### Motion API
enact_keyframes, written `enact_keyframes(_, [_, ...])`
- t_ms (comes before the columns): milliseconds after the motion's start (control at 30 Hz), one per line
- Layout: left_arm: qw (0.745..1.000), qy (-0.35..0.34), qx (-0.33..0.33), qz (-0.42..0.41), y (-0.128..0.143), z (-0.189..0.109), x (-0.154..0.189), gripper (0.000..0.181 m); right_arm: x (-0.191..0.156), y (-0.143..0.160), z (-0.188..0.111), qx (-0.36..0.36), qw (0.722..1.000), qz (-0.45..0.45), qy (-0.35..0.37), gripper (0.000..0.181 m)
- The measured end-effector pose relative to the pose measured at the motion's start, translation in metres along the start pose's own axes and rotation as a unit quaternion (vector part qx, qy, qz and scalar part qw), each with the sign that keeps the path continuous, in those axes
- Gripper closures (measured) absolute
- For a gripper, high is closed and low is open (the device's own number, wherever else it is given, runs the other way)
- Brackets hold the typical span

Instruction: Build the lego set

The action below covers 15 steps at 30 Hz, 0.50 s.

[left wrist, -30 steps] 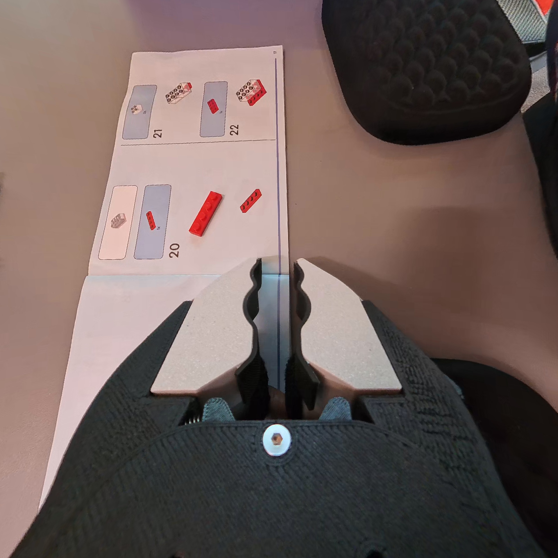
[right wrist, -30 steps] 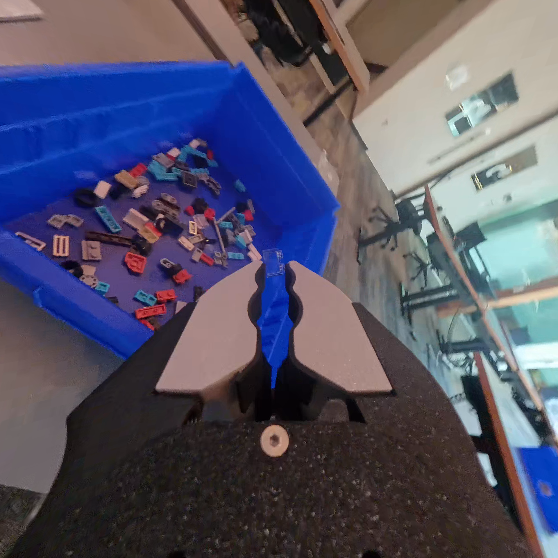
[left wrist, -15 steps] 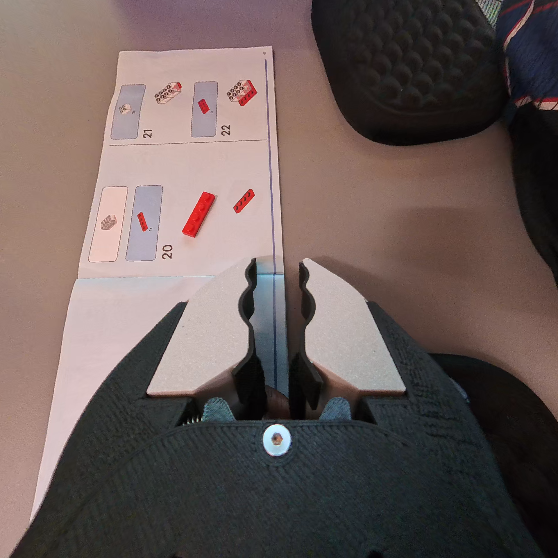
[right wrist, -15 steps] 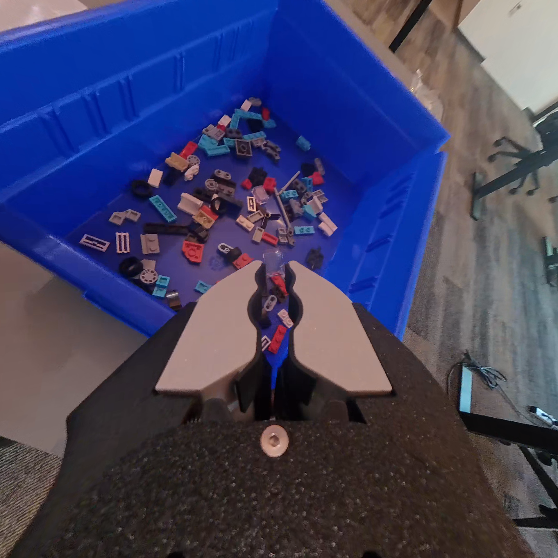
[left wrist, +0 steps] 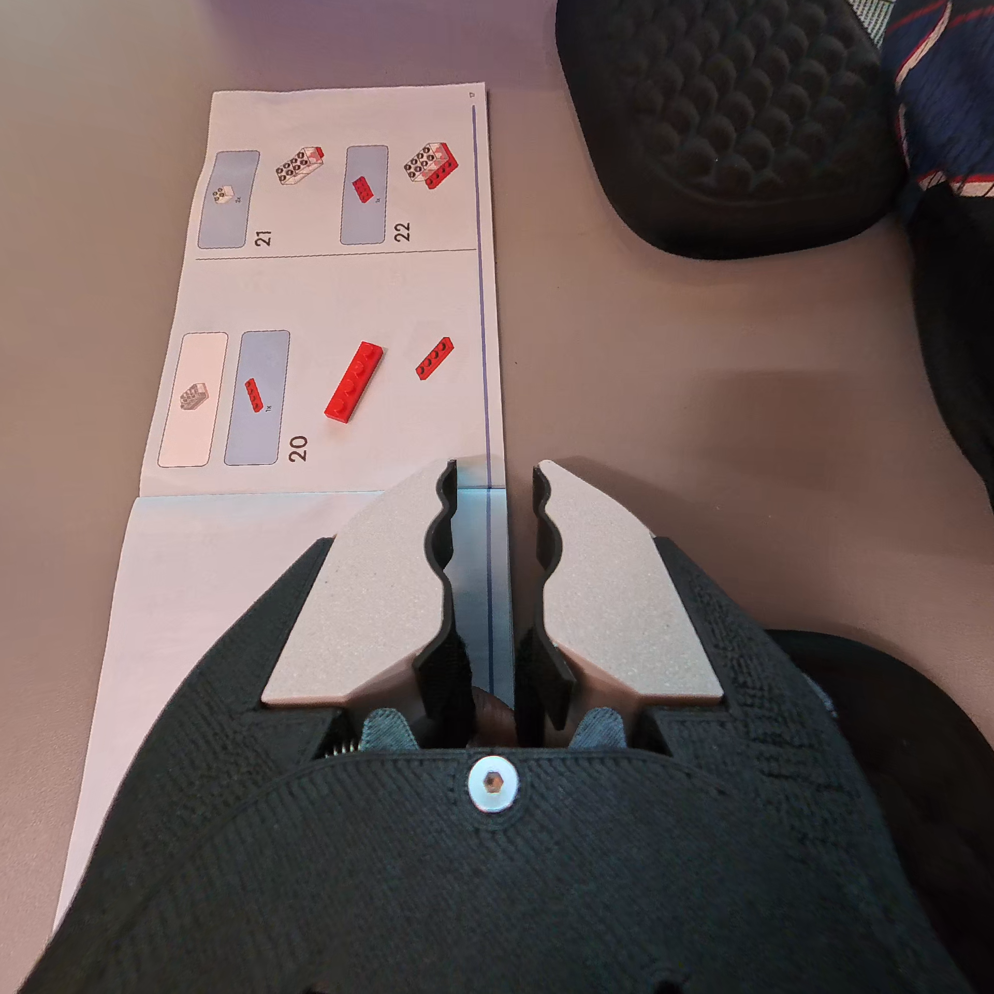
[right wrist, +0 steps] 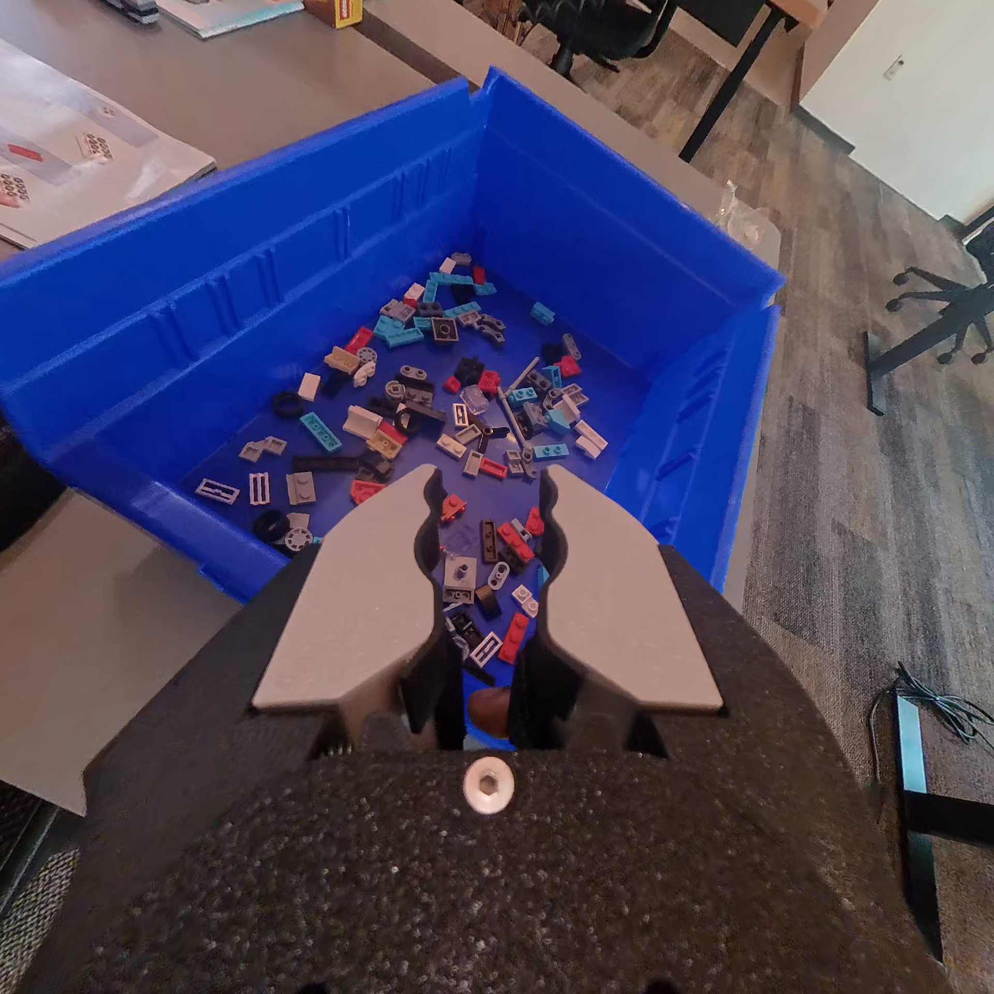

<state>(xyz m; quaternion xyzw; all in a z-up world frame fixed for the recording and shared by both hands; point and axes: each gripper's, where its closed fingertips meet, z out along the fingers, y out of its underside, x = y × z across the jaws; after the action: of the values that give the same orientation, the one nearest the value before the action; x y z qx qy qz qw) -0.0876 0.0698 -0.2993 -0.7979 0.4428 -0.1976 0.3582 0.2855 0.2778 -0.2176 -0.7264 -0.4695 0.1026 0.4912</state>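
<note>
In the left wrist view, a red one-by-four plate (left wrist: 353, 382) lies on the white instruction sheet (left wrist: 333, 290) on the table. My left gripper (left wrist: 495, 468) is open and empty, just behind the plate and over the sheet's right edge. In the right wrist view, my right gripper (right wrist: 489, 473) is open and empty above the near end of the blue bin (right wrist: 565, 215), which holds many loose bricks. A small clear piece (right wrist: 460, 540), blurred, shows between the fingers, down in the bin.
A black dimpled cushion (left wrist: 726, 118) sits on the table at the far right, with a person's dark clothing (left wrist: 946, 107) beside it. An open instruction booklet (right wrist: 80, 150) lies left of the bin. The bin stands at the table's edge, with floor and chair bases (right wrist: 946, 317) beyond. Across from one pair of fingers to the other is roughly 45 cm.
My right gripper swung over the bin, opened and let go of the small clear piece it held. My left gripper's jaws opened wider.
</note>
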Motion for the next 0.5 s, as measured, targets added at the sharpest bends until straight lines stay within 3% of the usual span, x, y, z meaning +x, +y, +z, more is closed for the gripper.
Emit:
enact_keyframes(167, [1.0,0.009,0.002,-0.002,0.0,0.0,0.001,0.151,-0.001,-0.017,-0.006,0.046,0.999,0.013,-0.004,0.148])
enact_keyframes(300, [1.0,0.001,0.016,-0.01,-0.009,-0.006,0.002,0.123,-0.007,-0.026,-0.012,0.048,0.999,-0.001,-0.008,0.147])
enact_keyframes(433, [0.996,-0.043,0.073,-0.023,-0.04,-0.031,0.014,0.115,-0.016,-0.049,-0.016,0.06,0.998,-0.014,-0.014,0.147])
enact_keyframes(500, [0.991,-0.098,0.09,-0.028,-0.042,-0.048,0.019,0.114,-0.027,-0.069,-0.013,0.069,0.997,-0.02,-0.027,0.147])
